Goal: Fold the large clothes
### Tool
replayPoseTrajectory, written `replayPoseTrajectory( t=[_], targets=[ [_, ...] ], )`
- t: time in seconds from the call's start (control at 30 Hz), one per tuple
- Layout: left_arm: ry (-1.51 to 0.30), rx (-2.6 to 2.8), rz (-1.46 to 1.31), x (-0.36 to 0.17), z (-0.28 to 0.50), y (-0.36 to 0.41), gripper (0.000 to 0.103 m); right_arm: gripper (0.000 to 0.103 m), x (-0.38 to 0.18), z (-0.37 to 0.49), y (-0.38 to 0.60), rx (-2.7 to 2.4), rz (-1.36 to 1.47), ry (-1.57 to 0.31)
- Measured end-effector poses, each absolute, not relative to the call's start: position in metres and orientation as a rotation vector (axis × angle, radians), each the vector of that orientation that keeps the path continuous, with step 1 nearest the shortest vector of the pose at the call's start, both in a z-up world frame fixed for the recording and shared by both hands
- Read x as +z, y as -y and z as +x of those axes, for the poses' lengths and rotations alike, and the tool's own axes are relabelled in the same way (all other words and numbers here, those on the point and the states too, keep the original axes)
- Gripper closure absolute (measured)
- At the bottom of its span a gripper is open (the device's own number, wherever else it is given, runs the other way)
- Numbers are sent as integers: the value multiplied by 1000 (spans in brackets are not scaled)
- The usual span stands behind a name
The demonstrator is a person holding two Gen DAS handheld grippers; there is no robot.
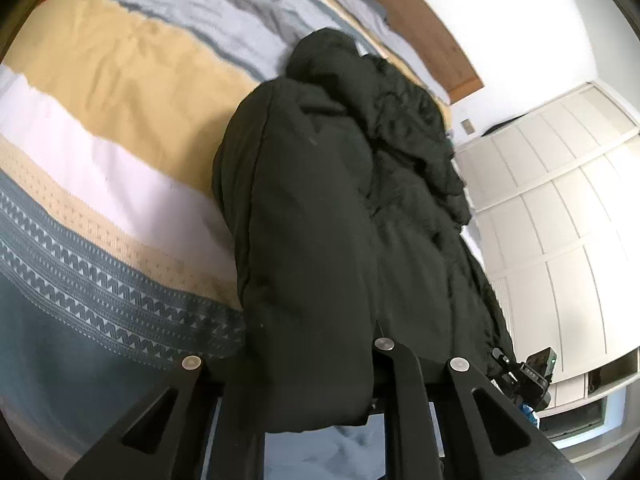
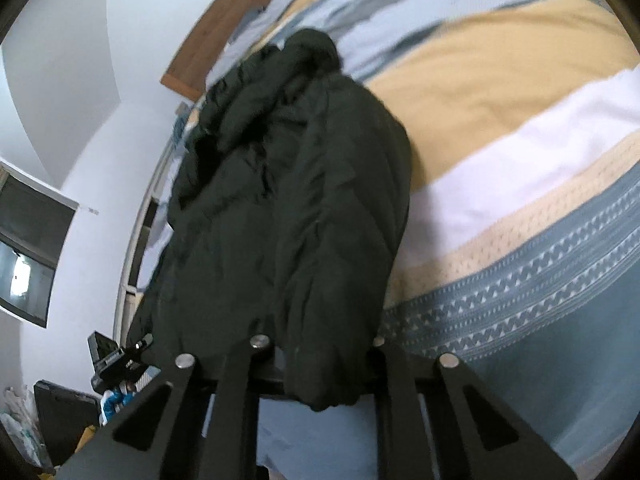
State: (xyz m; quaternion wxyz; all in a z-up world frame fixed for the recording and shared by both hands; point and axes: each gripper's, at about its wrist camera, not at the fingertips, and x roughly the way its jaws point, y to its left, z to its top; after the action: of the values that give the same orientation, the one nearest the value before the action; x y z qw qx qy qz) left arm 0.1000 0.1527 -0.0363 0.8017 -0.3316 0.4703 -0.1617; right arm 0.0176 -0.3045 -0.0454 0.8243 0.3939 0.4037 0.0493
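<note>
A large black padded jacket [image 1: 320, 200] lies lengthwise on the bed, hood end far away. In the left wrist view its near hem drapes down between my left gripper's [image 1: 304, 380] fingers, which are shut on it. In the right wrist view the same jacket [image 2: 288, 200] hangs over my right gripper [image 2: 320, 372], whose fingers are shut on the near hem. The fingertips are hidden under the fabric in both views. The other gripper shows at the jacket's side in each view, at the lower right in the left wrist view [image 1: 528, 376] and the lower left in the right wrist view [image 2: 116, 360].
The bed cover [image 1: 100, 140] has yellow, white, grey and patterned blue stripes. A wooden headboard [image 1: 420, 20] stands at the far end. White wardrobe doors [image 1: 560, 200] are on one side, a window [image 2: 28, 240] and floor clutter [image 2: 60, 412] on the other.
</note>
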Motion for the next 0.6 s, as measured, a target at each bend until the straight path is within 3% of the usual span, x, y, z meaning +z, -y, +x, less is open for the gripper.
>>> replayPoseTrajectory(
  t=[0.37, 0.6],
  targets=[
    [-882, -427, -729, 17, 104, -155, 90, 92, 8, 10, 317, 122, 790, -710],
    [-787, -468, -747, 69, 152, -164, 90, 93, 54, 29, 336, 103, 786, -610]
  ],
)
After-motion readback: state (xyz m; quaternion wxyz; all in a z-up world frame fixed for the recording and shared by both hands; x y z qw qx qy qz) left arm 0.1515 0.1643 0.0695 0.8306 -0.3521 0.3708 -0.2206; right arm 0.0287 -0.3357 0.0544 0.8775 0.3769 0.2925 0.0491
